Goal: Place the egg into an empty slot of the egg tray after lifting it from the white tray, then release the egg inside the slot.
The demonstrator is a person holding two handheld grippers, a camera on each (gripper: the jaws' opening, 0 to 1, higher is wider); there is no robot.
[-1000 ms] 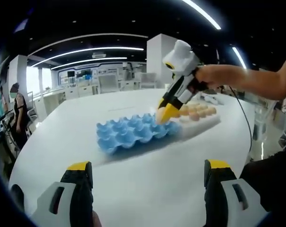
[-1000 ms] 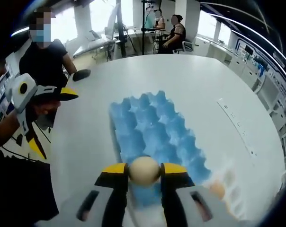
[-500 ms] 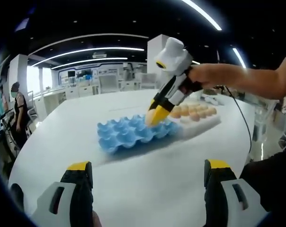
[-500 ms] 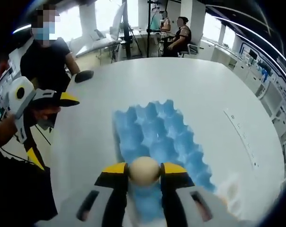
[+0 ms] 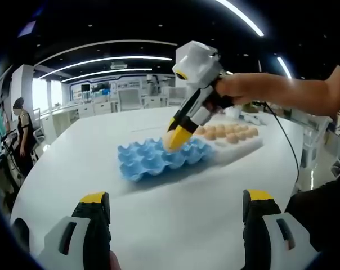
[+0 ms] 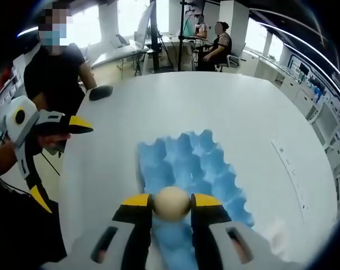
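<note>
The blue egg tray (image 5: 161, 158) lies on the white table, its slots empty where they show, with the white tray (image 5: 232, 138) of several eggs touching its right end. My right gripper (image 6: 171, 201) is shut on a pale egg (image 6: 171, 203) and hovers over the blue egg tray (image 6: 187, 174). In the left gripper view the right gripper (image 5: 174, 138) points down at the tray's middle with the egg (image 5: 169, 138) between its yellow tips. My left gripper (image 5: 173, 198) stands open low over the table, well short of the tray; it also appears as the left gripper (image 6: 54, 160).
The round white table (image 5: 175, 214) has free room in front of and beside the trays. A dark object (image 6: 99, 91) lies near its far edge. A person in black (image 6: 60, 73) stands close by; others are seated further back.
My right gripper has carried the egg leftward from the white tray's end to above the blue tray's middle. The left gripper has not moved.
</note>
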